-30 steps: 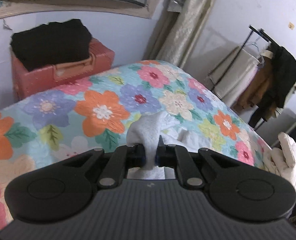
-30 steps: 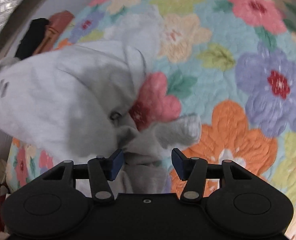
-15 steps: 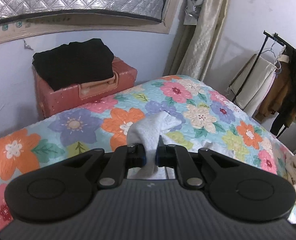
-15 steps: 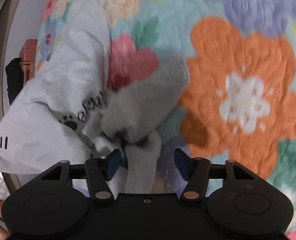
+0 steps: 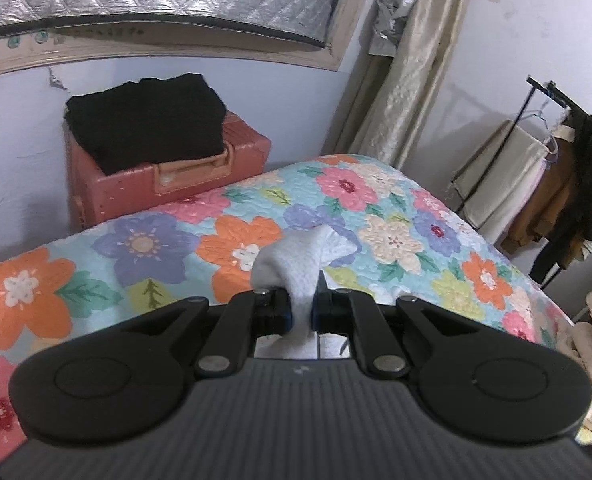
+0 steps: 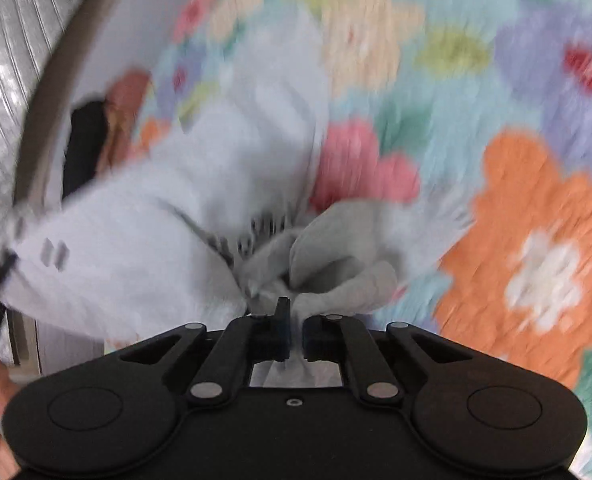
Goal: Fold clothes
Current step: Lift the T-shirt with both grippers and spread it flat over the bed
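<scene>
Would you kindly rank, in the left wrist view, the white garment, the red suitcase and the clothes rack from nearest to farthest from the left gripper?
1. White garment, pinched in the left gripper.
2. Red suitcase, beyond the bed, upper left.
3. Clothes rack, far right by the wall.

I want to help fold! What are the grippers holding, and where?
Both hold the light grey garment: left gripper pinches a bunched edge, right gripper a crumpled fold.

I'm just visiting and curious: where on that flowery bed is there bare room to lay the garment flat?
Bare floral quilt stretches from the left gripper toward the pink suitcase, and rightward toward the clothes rack. It is crowded around the right gripper, where the bunched light grey sweatshirt lies; black folded clothes cover the suitcase.
</scene>
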The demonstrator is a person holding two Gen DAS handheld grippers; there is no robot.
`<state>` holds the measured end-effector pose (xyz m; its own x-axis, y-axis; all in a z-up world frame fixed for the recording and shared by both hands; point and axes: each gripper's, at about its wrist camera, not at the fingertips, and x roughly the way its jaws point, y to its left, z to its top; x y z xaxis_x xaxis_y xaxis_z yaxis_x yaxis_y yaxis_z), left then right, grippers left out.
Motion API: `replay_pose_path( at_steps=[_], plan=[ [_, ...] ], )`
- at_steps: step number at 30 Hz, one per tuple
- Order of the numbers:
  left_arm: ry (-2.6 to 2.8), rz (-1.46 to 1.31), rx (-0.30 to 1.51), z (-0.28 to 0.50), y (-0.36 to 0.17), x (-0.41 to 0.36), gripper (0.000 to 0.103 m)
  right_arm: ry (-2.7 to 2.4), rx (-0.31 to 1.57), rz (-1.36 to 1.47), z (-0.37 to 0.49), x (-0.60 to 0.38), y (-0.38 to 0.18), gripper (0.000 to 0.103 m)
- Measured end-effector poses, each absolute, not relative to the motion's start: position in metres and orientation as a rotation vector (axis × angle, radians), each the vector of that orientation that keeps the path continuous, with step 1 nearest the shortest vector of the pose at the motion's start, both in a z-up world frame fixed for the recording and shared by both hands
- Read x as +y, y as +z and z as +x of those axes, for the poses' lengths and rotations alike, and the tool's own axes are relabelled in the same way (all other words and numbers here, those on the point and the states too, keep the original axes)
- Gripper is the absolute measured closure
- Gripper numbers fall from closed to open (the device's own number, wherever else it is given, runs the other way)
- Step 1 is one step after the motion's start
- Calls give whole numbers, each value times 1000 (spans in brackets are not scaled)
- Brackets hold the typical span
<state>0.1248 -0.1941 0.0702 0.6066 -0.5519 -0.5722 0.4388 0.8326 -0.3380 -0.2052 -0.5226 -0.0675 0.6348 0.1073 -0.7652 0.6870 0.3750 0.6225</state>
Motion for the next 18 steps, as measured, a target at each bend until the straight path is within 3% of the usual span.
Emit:
replay_pose_path(
  at_steps=[6,12,15,18],
  plan=[
    [-678,-302,711,119,74,-210,95,-638,444,1106,-267,-570,17,96],
    [-829,-348,523,88,116,-223,96,-795,67,695,-327,-559,157,96],
    [-876,-369,465,73,128,-223,96,-792,-5,681,-373,-546,182,96],
    [-895,-305,548,66,122,-224,96,-805,153,701,-404,-536,160,96]
  ],
)
